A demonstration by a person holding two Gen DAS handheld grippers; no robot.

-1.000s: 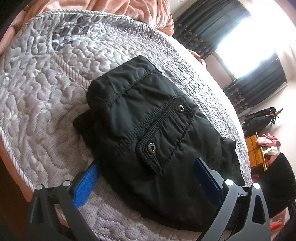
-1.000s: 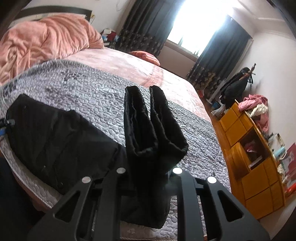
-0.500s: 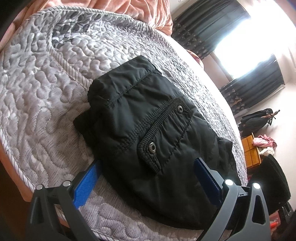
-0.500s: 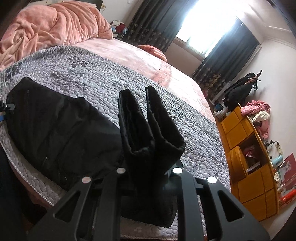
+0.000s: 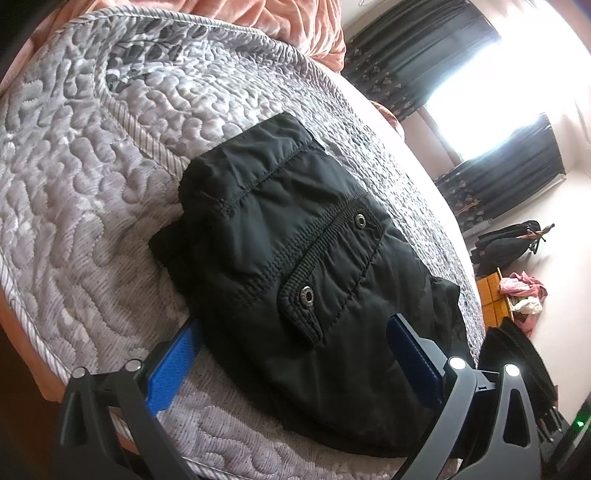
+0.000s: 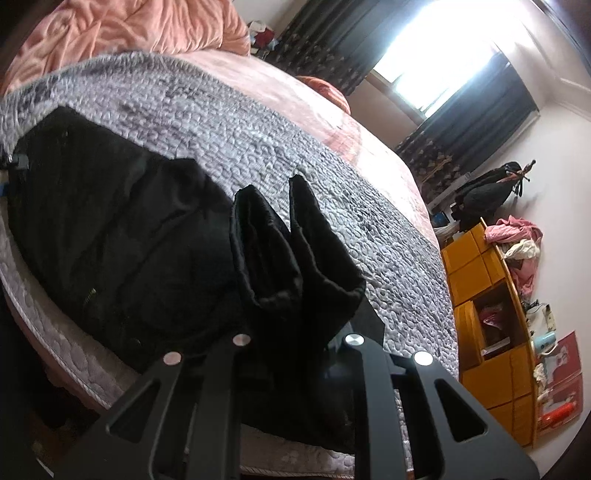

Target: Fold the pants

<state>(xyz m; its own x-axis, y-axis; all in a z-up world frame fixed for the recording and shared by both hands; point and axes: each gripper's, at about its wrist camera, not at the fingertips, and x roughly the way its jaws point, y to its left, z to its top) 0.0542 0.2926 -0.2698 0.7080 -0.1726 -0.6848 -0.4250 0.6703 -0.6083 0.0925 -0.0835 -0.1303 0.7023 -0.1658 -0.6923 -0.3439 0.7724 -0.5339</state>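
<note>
Black pants (image 5: 295, 236) lie folded on the grey quilted bedspread (image 5: 92, 177), a snap-buttoned pocket flap facing up. My left gripper (image 5: 295, 325) is open at their near edge. One blue pad (image 5: 173, 365) rests on the quilt beside the cloth, the other (image 5: 413, 354) on top of it. In the right wrist view my right gripper (image 6: 295, 336) is shut on the pants' leg ends (image 6: 295, 254). The two cuffs stick up between its fingers, just above the pants' body (image 6: 110, 236). Cloth hides the fingertips.
A pink duvet (image 6: 122, 29) is heaped at the head of the bed. The bed's near edge (image 6: 55, 347) runs below both grippers. An orange shelf unit (image 6: 491, 317) with clothes on it stands to the right, by dark curtains (image 6: 469, 122) and a coat stand (image 6: 491, 188).
My right gripper has come down with the leg ends toward the pants' body on the bed. The left gripper and the pants under it have not moved.
</note>
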